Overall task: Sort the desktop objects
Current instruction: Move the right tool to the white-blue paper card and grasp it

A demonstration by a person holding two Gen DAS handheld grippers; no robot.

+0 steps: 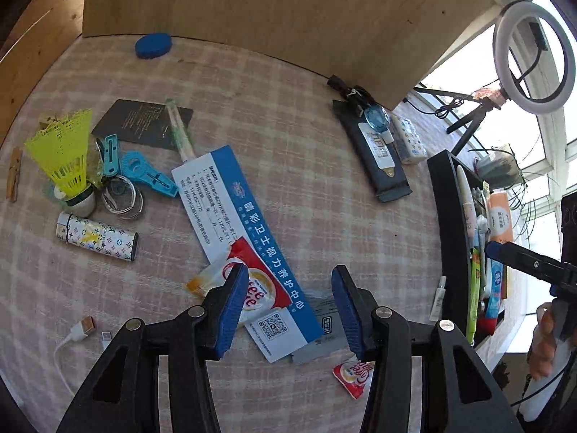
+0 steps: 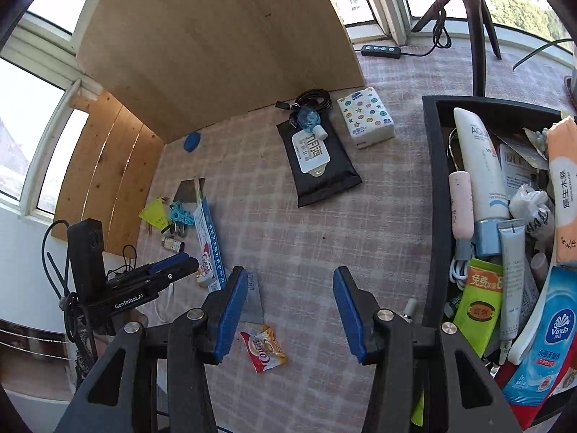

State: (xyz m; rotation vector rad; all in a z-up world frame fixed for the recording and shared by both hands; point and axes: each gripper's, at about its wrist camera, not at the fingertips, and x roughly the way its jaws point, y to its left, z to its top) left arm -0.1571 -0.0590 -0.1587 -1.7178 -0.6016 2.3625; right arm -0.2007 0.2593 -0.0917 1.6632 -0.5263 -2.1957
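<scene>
My left gripper (image 1: 290,310) is open and empty, its jaws straddling the near end of a long blue-and-white box (image 1: 245,238) that lies over a red-and-white coffee sachet (image 1: 252,288) and a grey packet (image 1: 321,328). My right gripper (image 2: 290,312) is open and empty above the checked cloth, just left of the black tray (image 2: 431,195) packed with tubes and tissue packs. A second coffee sachet (image 2: 265,348) lies just below its left finger. The left gripper also shows in the right wrist view (image 2: 173,270).
A black wipes pack (image 2: 317,162) with a blue keyring, and a white tissue pack (image 2: 366,117) lie mid-table. A yellow shuttlecock (image 1: 66,155), blue clips (image 1: 144,173), a patterned lighter (image 1: 97,236), a dark card (image 1: 142,124) and a USB cable (image 1: 79,332) lie left. A wooden board (image 2: 216,43) stands behind.
</scene>
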